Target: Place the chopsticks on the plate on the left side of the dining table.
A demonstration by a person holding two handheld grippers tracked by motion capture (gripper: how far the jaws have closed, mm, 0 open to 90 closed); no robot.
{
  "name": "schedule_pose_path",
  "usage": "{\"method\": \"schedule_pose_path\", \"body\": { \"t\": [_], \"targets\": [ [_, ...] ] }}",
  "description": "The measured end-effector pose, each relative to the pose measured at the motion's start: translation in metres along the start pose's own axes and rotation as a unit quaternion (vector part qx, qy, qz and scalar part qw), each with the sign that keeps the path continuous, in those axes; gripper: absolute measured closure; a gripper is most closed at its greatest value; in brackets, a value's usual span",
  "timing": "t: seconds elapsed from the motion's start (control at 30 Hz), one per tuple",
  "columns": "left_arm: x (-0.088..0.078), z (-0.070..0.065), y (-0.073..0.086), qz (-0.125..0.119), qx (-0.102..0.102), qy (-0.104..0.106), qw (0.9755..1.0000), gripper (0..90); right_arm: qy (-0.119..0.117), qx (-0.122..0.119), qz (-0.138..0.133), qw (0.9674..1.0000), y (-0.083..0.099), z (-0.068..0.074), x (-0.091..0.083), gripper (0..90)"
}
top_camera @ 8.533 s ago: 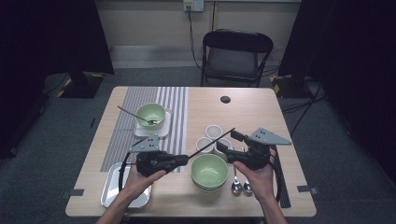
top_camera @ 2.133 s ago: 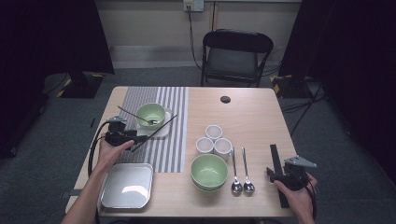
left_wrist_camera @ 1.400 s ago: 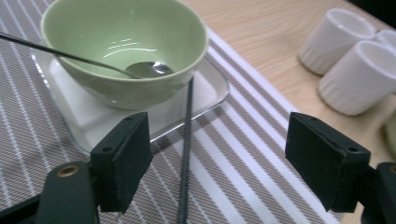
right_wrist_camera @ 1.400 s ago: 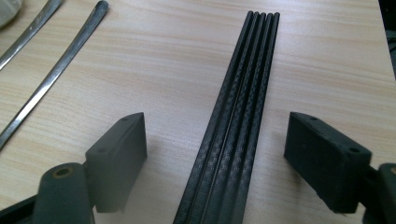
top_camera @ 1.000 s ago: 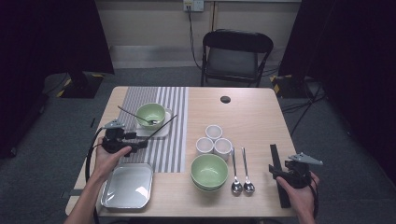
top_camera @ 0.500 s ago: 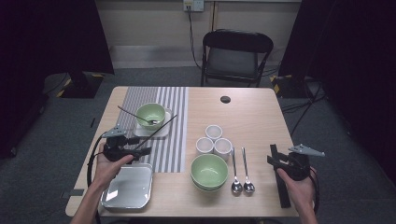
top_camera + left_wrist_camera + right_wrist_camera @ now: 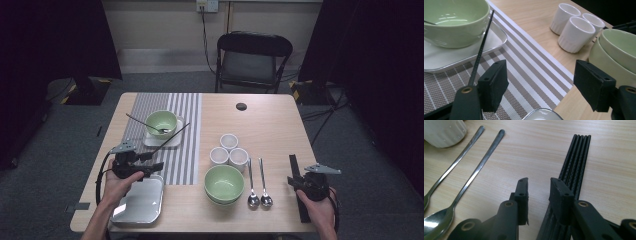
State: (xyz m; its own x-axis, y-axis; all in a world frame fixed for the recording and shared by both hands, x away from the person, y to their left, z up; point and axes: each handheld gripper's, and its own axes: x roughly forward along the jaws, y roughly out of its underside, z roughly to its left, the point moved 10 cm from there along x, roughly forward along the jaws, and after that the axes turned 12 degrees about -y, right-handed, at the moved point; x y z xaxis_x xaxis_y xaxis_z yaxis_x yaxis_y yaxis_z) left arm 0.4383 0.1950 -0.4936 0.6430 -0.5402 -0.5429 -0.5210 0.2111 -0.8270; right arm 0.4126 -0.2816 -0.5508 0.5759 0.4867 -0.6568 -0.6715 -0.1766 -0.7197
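Observation:
My left gripper point(image 7: 150, 165) hovers over the striped mat point(image 7: 170, 140), jaws wide open with nothing between them point(image 7: 539, 90). A single black chopstick point(image 7: 482, 45) leans on the white tray point(image 7: 461, 55) under a green bowl point(image 7: 162, 122) and runs past the outside of its left jaw. At the table's right edge my right gripper point(image 7: 295, 181) sits low over a bundle of black chopsticks point(image 7: 576, 157). Its jaws point(image 7: 539, 183) have just been closing to a narrow gap that shows bare wood at the tips. The bundle lies under the right jaw.
Two stacked green bowls point(image 7: 224, 182) stand at the front centre, with three white cups point(image 7: 229, 150) behind them. Two spoons point(image 7: 257, 180) lie to the right of the bowls. A metal tray point(image 7: 137, 200) is at the front left. A black disc point(image 7: 241, 106) and a chair point(image 7: 252, 60) are at the far side.
My left hand has drawn back toward the front of the table, closer to the metal tray. The right gripper has stayed over the chopstick bundle.

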Motion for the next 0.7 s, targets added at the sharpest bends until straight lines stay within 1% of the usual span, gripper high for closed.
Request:
{"method": "schedule_pose_path", "body": {
  "t": [0.03, 0.07, 0.1, 0.2, 0.23, 0.27, 0.37, 0.4, 0.47, 0.53, 0.6, 0.67, 0.7],
  "targets": [
    [0.0002, 0.0008, 0.0007, 0.0, 0.003, -0.006, 1.0, 27.3, -0.001, 0.001, 0.0, 1.0, 0.0005, -0.0009, 0.0003, 67.9],
    [0.0003, 0.0005, 0.001, 0.0, 0.004, -0.006, 1.0, 27.1, 0.006, 0.004, 0.002, 1.0, 0.0012, -0.0031, 0.0006, 68.2],
    [0.0002, 0.0, 0.0017, 0.0, 0.002, -0.002, 1.0, 26.9, 0.006, 0.004, 0.003, 1.0, 0.0016, -0.0038, 0.0008, 68.6],
    [0.0011, 0.0014, 0.0037, 0.001, 0.0, -0.005, 1.0, 26.6, 0.014, 0.005, -0.002, 0.9999, 0.0007, -0.0056, -0.0007, 68.7],
    [0.0015, 0.0012, 0.0039, 0.0, -0.002, -0.004, 1.0, 26.7, 0.014, 0.004, 0.002, 0.9999, 0.0015, -0.0058, -0.0001, 68.8],
    [0.0018, 0.0017, 0.0053, 0.004, 0.0, -0.006, 1.0, 26.8, 0.014, 0.004, 0.003, 0.9999, 0.002, -0.0051, 0.0004, 69.1],
    [0.0023, 0.0017, 0.0064, 0.007, 0.0, -0.008, 0.9999, 26.7, 0.013, 0.002, 0.004, 0.9999, 0.0019, -0.0045, 0.0009, 69.2],
    [0.0023, 0.0012, 0.0057, 0.004, -0.003, -0.005, 1.0, 26.7, 0.013, 0.002, 0.004, 0.9999, 0.0019, -0.0045, 0.0009, 69.2],
    [0.0019, -0.0006, 0.0053, 0.001, -0.001, 0.005, 1.0, 27.0, 0.009, 0.001, 0.006, 0.9999, 0.0022, -0.0034, 0.002, 69.6],
    [0.002, 0.0004, 0.0061, 0.004, 0.005, 0.001, 1.0, 28.3, 0.011, 0.001, 0.006, 0.9999, 0.0022, -0.0032, 0.0025, 69.6],
    [0.0019, 0.0003, 0.0067, 0.006, 0.004, 0.002, 1.0, 28.3, 0.008, 0.004, 0.008, 0.9999, 0.0027, -0.0019, 0.0032, 70.3],
    [0.0013, 0.0017, 0.0074, 0.009, 0.01, -0.004, 0.9999, 28.3, 0.006, 0.002, 0.009, 0.9999, 0.0029, -0.0005, 0.0042, 71.3],
    [0.0013, 0.0017, 0.0074, 0.009, 0.01, -0.004, 0.9999, 28.3, 0.004, 0.003, 0.009, 0.9999, 0.0028, 0.0008, 0.0048, 71.9]
  ]
}}
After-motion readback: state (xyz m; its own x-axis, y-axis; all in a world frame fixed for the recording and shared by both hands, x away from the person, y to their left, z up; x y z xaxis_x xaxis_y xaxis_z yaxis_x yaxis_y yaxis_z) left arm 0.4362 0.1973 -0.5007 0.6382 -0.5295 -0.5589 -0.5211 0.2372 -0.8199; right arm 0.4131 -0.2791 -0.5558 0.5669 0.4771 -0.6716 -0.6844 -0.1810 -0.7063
